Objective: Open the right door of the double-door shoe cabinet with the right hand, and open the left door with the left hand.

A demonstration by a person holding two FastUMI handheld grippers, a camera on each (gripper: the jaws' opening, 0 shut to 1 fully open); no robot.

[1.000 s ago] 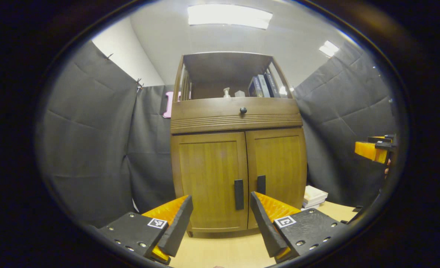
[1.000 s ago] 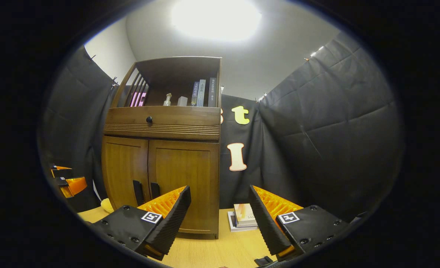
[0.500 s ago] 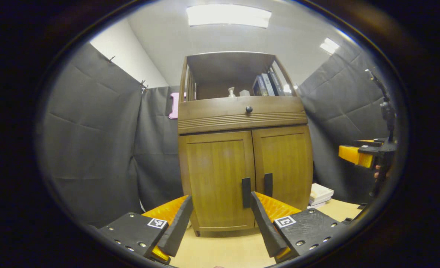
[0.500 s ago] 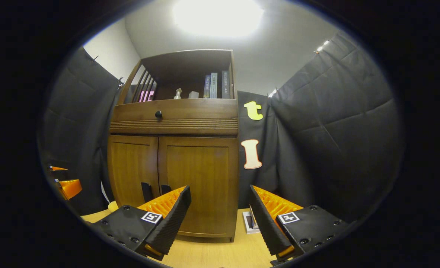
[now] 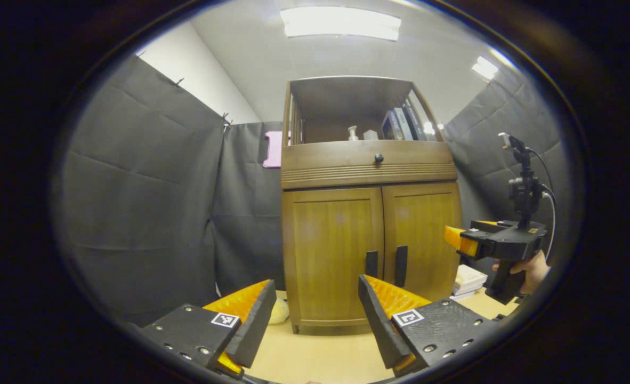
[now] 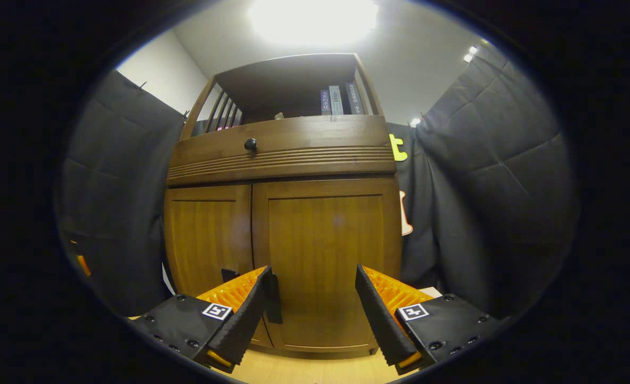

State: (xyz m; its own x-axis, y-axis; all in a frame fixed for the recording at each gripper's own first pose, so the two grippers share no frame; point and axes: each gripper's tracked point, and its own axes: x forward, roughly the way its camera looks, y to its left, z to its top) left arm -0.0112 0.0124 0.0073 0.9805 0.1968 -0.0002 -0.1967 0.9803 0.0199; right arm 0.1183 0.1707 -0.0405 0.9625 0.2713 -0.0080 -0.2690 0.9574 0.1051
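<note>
- At the back of the desk (image 5: 315, 352), the double-door shoe cabinet (image 5: 371, 234) stands with both doors shut, its two dark vertical handles side by side at the centre seam.
- Right door (image 6: 325, 256) fills the middle of the right gripper view; its handle (image 6: 274, 298) is half hidden behind the inner finger of the right claw (image 6: 312, 306), which is spread wide and pinching nothing.
- From the left gripper view, that same right claw (image 5: 456, 239) hangs near the cabinet's right edge, a hand (image 5: 528, 269) on its grip, apart from the wood.
- Judged from this, the step in hand is the right claw's approach to the right handle (image 5: 401, 265); the claw looks aimed at the door panel, so it likely needs to shift toward the seam until the handle sits between the fingers.
- Good form would be to close squarely on the handle's middle, then pull in an arc around the outer hinge, not straight back.
- Left door (image 5: 331, 250) and its handle (image 5: 371, 263) wait untouched; the left claw (image 5: 315, 314) is spread, empty and well back over the desk.
- Books (image 5: 467, 280) lie stacked on the desk just right of the cabinet, low enough that the swinging door may pass near them.
</note>
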